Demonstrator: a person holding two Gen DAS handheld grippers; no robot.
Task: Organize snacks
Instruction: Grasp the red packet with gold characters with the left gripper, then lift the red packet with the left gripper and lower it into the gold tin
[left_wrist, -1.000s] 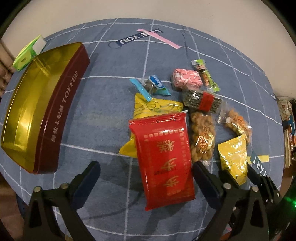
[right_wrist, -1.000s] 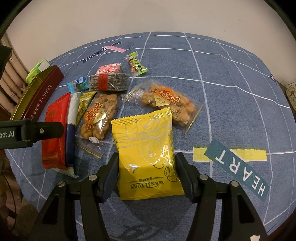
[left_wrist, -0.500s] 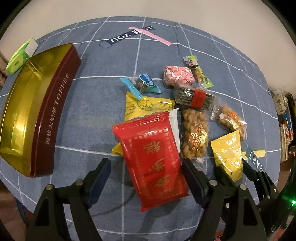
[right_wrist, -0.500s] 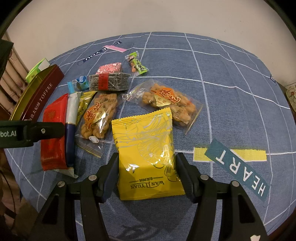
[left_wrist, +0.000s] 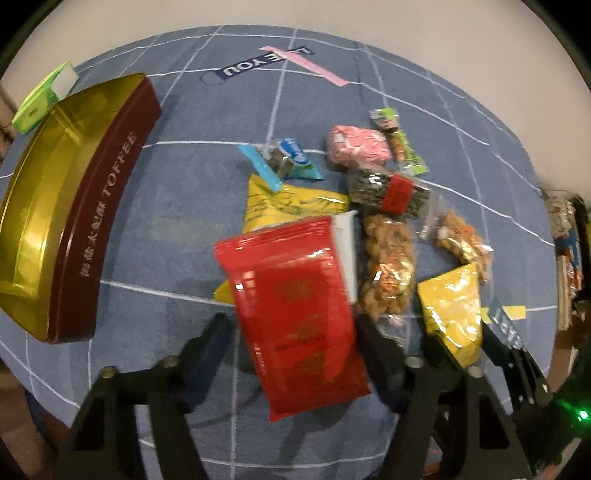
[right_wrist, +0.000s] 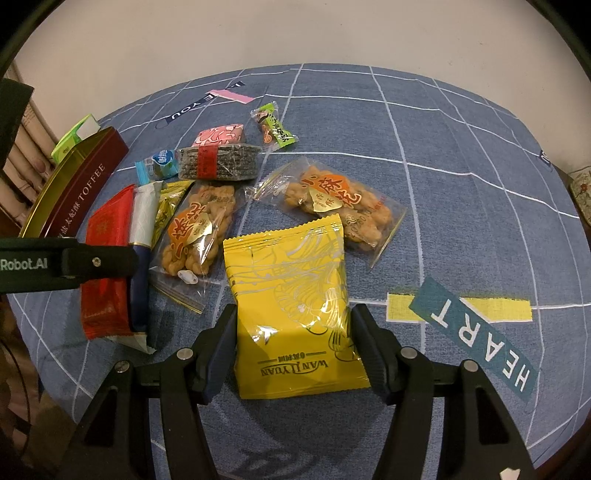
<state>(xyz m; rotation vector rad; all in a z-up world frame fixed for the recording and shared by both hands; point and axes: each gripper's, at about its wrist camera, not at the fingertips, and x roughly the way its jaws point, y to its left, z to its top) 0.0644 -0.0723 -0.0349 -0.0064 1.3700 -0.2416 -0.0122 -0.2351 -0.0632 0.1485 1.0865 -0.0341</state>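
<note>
A red snack packet lies on other packets on the blue cloth, between the fingers of my left gripper; it appears tilted and the jaws stand close on its sides. It also shows in the right wrist view. My right gripper straddles a yellow Wanliyuan packet with its jaws at the packet's edges. The open gold and maroon toffee tin sits at the left.
Two clear bags of fried twists, a dark seaweed roll, a pink packet, a green candy and a blue candy lie mid-table. A green box stands behind the tin.
My left gripper has narrowed around the red packet, and the packet has slid left and tilted. The right gripper and yellow packet have stayed in place.
</note>
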